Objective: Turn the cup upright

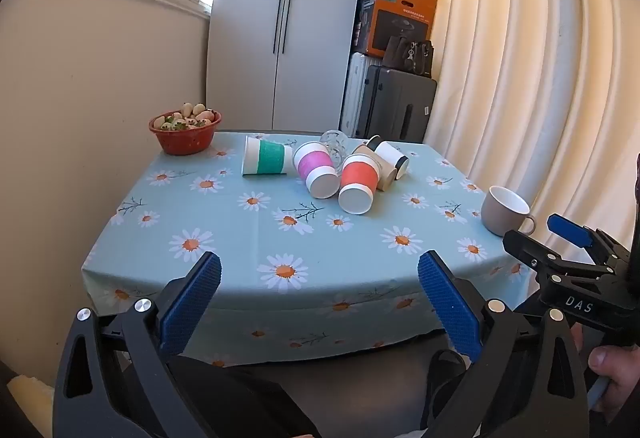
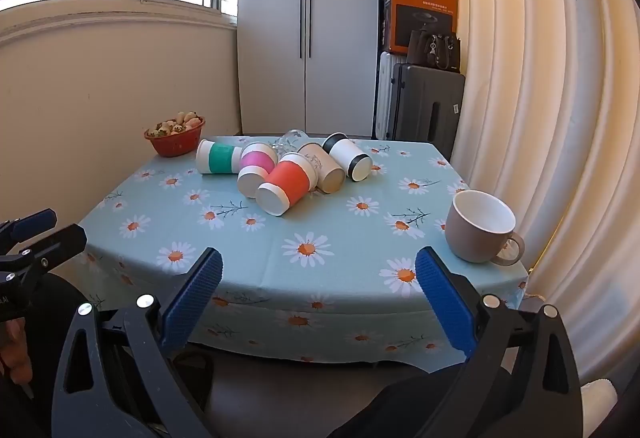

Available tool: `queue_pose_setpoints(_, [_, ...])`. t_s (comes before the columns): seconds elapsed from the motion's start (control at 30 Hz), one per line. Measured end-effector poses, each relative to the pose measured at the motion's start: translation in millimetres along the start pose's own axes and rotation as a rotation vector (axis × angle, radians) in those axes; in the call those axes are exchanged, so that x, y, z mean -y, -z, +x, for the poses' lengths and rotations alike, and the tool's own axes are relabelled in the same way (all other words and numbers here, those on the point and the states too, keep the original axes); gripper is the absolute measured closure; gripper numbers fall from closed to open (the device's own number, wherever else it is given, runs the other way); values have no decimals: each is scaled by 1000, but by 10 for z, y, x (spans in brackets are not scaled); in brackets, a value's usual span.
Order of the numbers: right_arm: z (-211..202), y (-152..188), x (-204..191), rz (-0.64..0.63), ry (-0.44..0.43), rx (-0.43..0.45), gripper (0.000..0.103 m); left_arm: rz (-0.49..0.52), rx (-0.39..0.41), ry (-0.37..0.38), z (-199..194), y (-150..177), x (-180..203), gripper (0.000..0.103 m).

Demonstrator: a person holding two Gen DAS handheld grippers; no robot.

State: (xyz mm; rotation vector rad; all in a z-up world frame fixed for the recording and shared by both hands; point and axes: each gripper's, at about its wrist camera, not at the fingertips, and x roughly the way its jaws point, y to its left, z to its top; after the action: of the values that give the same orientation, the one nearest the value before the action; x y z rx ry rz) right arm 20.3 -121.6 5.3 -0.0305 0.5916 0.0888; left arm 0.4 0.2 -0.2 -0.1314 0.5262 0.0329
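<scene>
While both tools hang short of the table's near edge, I hold my left gripper and my right gripper with jaws spread wide, nothing between the ribbed blue rubber pads. The arms behind the pads are matte black with silver bolt heads.

The square table under a pale-blue daisy-print cloth carries the work. Five paper cups lie on their sides in a cluster at the far middle: a white cup with a textured green sleeve, a white cup with a pink sleeve, a white cup with an orange sleeve, a plain kraft-brown paper cup, and a white cup with black bands at rim and base. The pink, orange and brown ones touch one another, their bases turned towards me. Behind them lies a clear faceted glass, also apparently tipped over, though the cups hide much of it.

One taupe ceramic mug with a white glazed interior stands upright at the near right corner, handle to the right, well apart from the cluster. One red perforated plastic bowl of pale strawberries sits at the far left corner.

Beyond the table: a white two-door cabinet, stacked suitcases, an orange cardboard box, and pleated cream curtains.
</scene>
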Motion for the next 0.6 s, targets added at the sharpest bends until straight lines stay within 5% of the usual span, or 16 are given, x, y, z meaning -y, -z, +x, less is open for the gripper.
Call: queue_pose_setpoints(0.6, [2, -4, 6, 3, -2, -10, 7, 5, 1, -1, -3, 19, 38, 7])
